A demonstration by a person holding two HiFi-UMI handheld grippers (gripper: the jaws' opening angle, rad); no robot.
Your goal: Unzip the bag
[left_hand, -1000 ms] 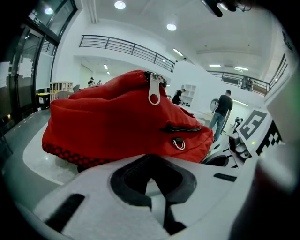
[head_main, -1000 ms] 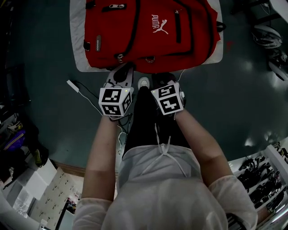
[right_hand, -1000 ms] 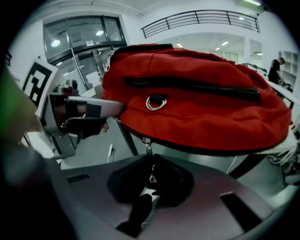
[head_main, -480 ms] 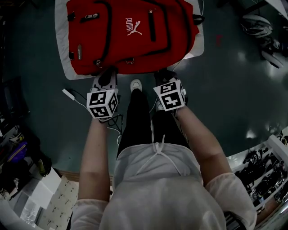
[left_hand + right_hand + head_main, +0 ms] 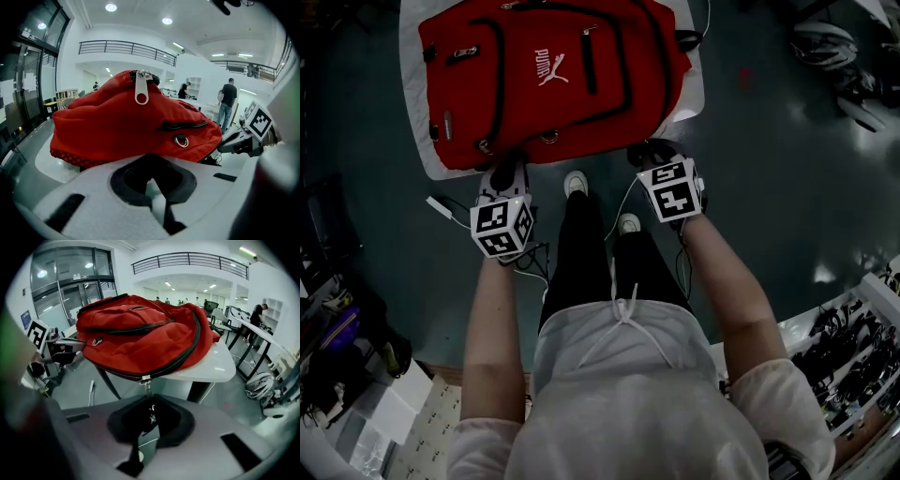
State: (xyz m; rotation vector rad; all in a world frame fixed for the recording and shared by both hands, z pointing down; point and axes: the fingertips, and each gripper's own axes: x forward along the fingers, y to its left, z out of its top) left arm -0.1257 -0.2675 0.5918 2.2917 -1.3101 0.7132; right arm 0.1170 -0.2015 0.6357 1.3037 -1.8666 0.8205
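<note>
A red backpack [image 5: 544, 84] lies flat on a white table [image 5: 412, 141]. My right gripper [image 5: 645, 150] is at the bag's near right edge. In the right gripper view its jaws [image 5: 150, 427] are shut on the long zipper pull [image 5: 149, 399], which runs down from the slider on the black zipper line of the bag [image 5: 140, 338]. My left gripper [image 5: 506, 173] hovers at the near left edge, shut and empty [image 5: 154, 187], just short of the bag [image 5: 126, 126]. A second silver pull [image 5: 141, 91] sits on top of the bag, and a metal ring [image 5: 181, 140] is on its side.
The person's shoes [image 5: 575, 183] stand on the dark floor close to the table. A white cable with a plug [image 5: 445, 204] lies at the left. Helmets [image 5: 825, 42] sit at the far right. Desks [image 5: 253, 338] and standing people [image 5: 228, 101] fill the background.
My right gripper has moved to the right along the bag's near edge and closer to it. The left gripper stays near the left corner. The bag sits further left in the head view.
</note>
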